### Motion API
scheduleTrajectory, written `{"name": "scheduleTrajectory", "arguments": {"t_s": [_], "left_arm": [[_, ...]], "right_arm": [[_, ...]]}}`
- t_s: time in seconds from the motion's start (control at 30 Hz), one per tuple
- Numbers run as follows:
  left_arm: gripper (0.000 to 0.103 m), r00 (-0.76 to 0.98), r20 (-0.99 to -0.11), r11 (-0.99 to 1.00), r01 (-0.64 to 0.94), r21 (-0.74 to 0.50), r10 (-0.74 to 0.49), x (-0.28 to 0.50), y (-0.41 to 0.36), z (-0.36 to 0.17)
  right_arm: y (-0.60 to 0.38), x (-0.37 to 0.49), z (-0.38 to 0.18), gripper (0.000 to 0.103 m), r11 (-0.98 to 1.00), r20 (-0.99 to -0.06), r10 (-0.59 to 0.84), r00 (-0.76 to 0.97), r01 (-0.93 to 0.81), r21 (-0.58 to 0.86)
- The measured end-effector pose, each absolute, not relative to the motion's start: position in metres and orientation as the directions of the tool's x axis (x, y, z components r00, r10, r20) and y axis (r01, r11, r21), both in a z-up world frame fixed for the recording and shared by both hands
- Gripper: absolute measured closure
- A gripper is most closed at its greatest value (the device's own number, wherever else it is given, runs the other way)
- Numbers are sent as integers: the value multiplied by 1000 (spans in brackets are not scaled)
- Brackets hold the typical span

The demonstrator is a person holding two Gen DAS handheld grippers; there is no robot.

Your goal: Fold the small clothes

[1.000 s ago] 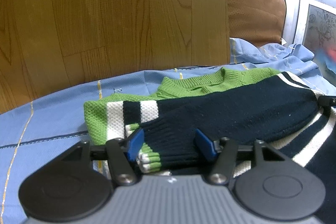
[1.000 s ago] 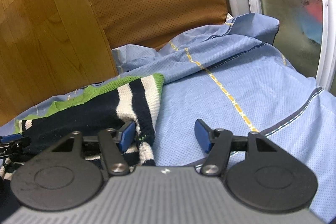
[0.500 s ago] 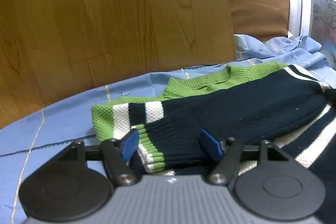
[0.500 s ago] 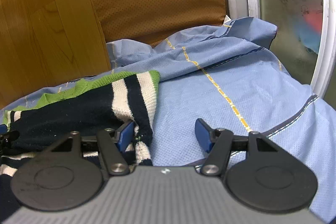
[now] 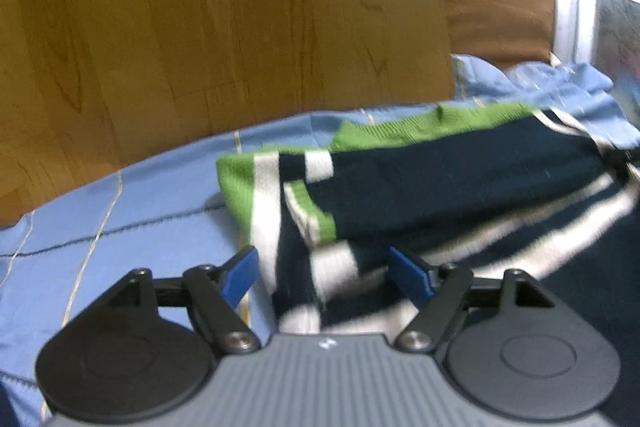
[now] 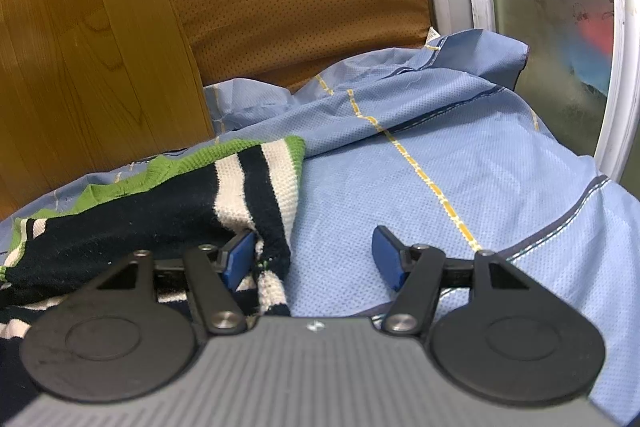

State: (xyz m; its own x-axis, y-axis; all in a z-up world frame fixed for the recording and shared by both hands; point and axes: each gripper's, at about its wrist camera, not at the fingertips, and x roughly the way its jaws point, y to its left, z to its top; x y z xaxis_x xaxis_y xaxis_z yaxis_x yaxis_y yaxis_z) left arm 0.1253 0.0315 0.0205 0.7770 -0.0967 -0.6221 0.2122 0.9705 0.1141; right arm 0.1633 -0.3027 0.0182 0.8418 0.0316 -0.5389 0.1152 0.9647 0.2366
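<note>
A small knitted sweater (image 5: pixel 440 187) in navy, white and green lies on the blue sheet (image 5: pixel 120 211). One sleeve is folded across its body, its green cuff (image 5: pixel 310 213) pointing at me. My left gripper (image 5: pixel 326 273) has drawn back from the cuff and its jaws are opening; sweater fabric lies between the blue pads, untouched. In the right wrist view the sweater (image 6: pixel 160 211) lies at the left. My right gripper (image 6: pixel 314 255) stands open at the sweater's right edge, its left pad (image 6: pixel 240 255) against the striped hem, its right pad over bare sheet.
A wooden headboard (image 5: pixel 200 27) rises behind the bed. A brown cushion (image 6: pixel 300 7) leans at the back, next to a white-framed frosted glass panel (image 6: pixel 560 7). The blue sheet (image 6: pixel 460 167) is rumpled towards the cushion and flatter at the right.
My left gripper let go of the sleeve cuff, widened its jaws and pulled back and to the left; the cuff now lies on the sweater. The right gripper kept still.
</note>
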Motion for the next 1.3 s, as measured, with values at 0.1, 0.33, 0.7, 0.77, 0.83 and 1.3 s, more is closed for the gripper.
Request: {"name": "scheduleTrajectory", "arguments": {"t_s": [0.1,0.33,0.7,0.77,0.83,1.3], "left_arm": [[29,767,-638,970,201,138,-68,107,37,14],[25,780,-622,985,154,83,-70,66,59,11],[22,776,-625,988,148,45,-88,65,64,12],[20,770,-631,989,144,29,-94,65,66,12],[20,768,-633,989,145,22,-99,65,67,11],[9,749,-653,989,149,-4,-116,70,69,8]], "right_arm": [[-302,163,18,36,964,-537,32,843,117,240],[-304,161,17,33,959,-532,34,846,121,255],[-307,160,16,28,954,-526,32,850,132,271],[-308,160,16,28,953,-526,34,850,131,273],[-308,160,16,27,952,-525,34,850,132,276],[-311,159,15,25,945,-520,42,853,135,298]]}}
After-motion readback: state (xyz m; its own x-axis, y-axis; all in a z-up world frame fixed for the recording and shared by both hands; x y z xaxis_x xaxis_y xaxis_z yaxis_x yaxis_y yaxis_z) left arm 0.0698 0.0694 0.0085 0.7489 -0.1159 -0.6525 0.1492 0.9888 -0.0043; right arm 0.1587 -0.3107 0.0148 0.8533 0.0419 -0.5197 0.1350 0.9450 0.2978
